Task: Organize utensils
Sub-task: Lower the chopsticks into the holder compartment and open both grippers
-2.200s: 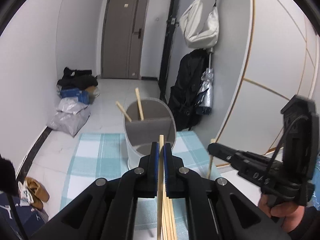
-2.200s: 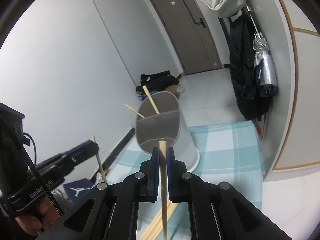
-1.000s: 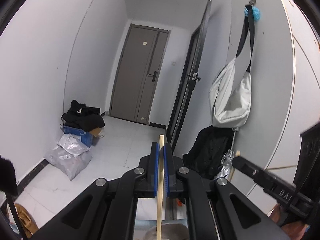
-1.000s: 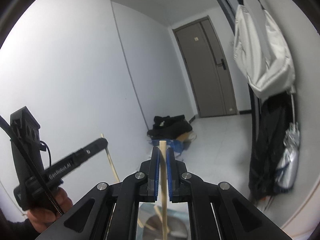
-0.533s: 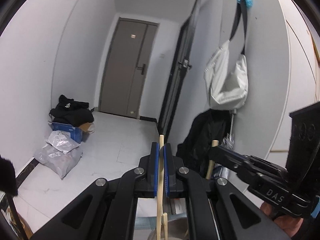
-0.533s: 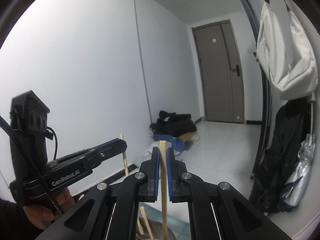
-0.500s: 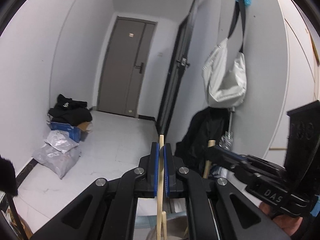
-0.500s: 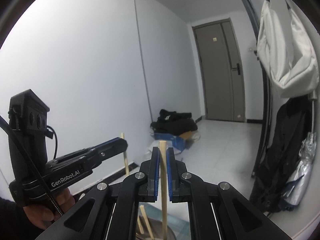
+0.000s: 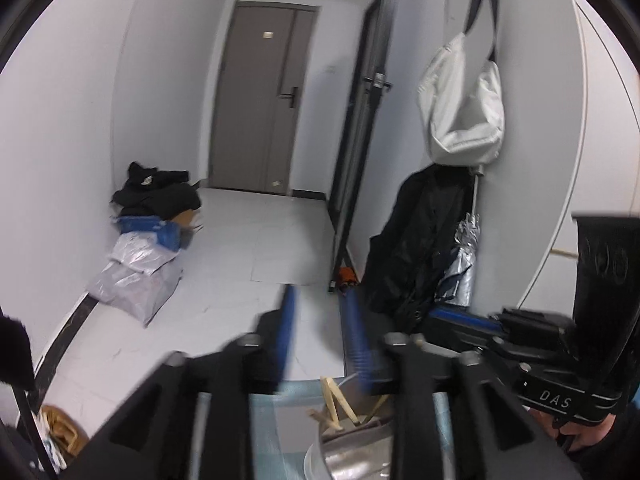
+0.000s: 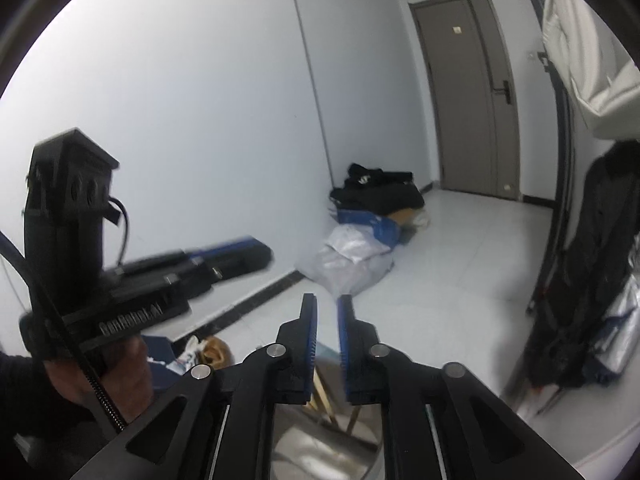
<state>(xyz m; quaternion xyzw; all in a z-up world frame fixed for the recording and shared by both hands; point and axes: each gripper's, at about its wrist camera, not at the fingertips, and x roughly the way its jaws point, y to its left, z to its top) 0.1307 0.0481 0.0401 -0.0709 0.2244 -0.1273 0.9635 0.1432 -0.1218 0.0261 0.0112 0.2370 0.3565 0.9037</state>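
My left gripper [image 9: 318,320] is open and empty, held just above the grey utensil holder [image 9: 352,456]. Several wooden chopsticks [image 9: 334,400] stand inside the holder. My right gripper [image 10: 327,322] is also open and empty above the same holder [image 10: 320,444], where chopsticks [image 10: 322,398] lean inside. The right gripper also shows in the left wrist view [image 9: 448,318], and the left gripper shows in the right wrist view [image 10: 256,256], both a little blurred.
A teal checked cloth [image 9: 280,432] lies under the holder. Bags and a dark pile [image 9: 148,240] sit by the left wall. A black coat [image 9: 416,240] and a white bag [image 9: 460,108] hang on the right. A grey door [image 9: 264,104] closes the hallway.
Both grippers have opened and let go of their chopsticks, which now stand in the holder. Both cameras have tilted down slightly.
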